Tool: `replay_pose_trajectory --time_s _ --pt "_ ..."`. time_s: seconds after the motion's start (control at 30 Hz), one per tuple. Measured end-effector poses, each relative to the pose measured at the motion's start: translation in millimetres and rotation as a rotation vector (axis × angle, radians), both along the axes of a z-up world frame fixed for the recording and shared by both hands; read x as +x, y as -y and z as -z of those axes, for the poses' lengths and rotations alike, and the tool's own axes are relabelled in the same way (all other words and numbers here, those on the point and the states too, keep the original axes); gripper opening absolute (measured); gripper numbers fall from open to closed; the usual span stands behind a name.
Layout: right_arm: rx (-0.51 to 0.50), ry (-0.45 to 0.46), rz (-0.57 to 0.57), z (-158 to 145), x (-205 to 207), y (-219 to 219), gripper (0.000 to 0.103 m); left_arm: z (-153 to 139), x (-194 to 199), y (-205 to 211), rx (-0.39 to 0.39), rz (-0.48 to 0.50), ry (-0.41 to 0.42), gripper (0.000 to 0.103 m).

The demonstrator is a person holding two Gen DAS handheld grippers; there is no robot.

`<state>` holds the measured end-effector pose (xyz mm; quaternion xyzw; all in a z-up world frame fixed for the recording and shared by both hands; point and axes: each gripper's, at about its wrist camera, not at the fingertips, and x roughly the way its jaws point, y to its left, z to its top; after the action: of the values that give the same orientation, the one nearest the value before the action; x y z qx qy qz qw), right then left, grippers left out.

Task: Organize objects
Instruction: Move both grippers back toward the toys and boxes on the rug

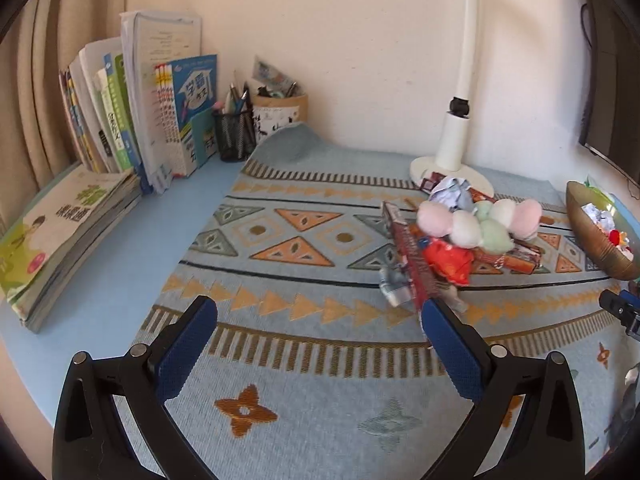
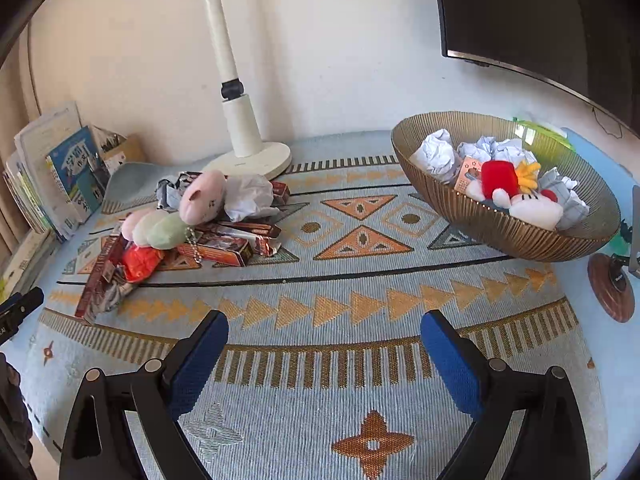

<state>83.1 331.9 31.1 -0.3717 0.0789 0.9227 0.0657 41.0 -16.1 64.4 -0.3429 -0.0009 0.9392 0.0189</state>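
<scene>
A heap of clutter lies on the patterned mat: pastel plush balls (image 1: 476, 220) (image 2: 156, 228), a pink plush (image 2: 202, 196), a red-orange toy (image 1: 448, 260) (image 2: 140, 262), long red boxes (image 1: 412, 268) (image 2: 224, 248) and crumpled paper (image 1: 450, 192) (image 2: 248, 196). A ribbed golden bowl (image 2: 512, 236) (image 1: 592, 240) holds paper balls, a red and white plush (image 2: 504, 184) and a small card. My left gripper (image 1: 318, 312) is open above the mat, its right finger just in front of the heap. My right gripper (image 2: 324, 326) is open over bare mat, with nothing between its fingers.
A white lamp base (image 2: 256, 160) (image 1: 452, 168) stands behind the heap. Books (image 1: 132, 112) and pen holders (image 1: 236, 132) line the back left. A dark monitor (image 2: 540, 20) hangs at the right, and a round wooden stand (image 2: 612, 292) sits beside the bowl.
</scene>
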Motion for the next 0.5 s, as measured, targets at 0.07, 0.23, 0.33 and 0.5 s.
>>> replay_pose_trajectory --time_s 0.07,0.23,0.33,0.5 --pt "0.009 -0.001 0.007 0 0 0 0.097 13 -5 13 0.037 -0.019 0.005 0.102" --pt "-0.027 0.100 -0.002 14 -17 -6 0.097 24 -4 12 0.046 -0.020 0.032 0.102" --pt "-0.034 0.148 -0.010 21 -24 -6 0.097 25 -1 6 0.039 0.032 0.036 0.102" --pt "-0.042 0.172 -0.032 24 -27 -5 0.097 29 -6 6 0.038 0.017 0.063 0.102"
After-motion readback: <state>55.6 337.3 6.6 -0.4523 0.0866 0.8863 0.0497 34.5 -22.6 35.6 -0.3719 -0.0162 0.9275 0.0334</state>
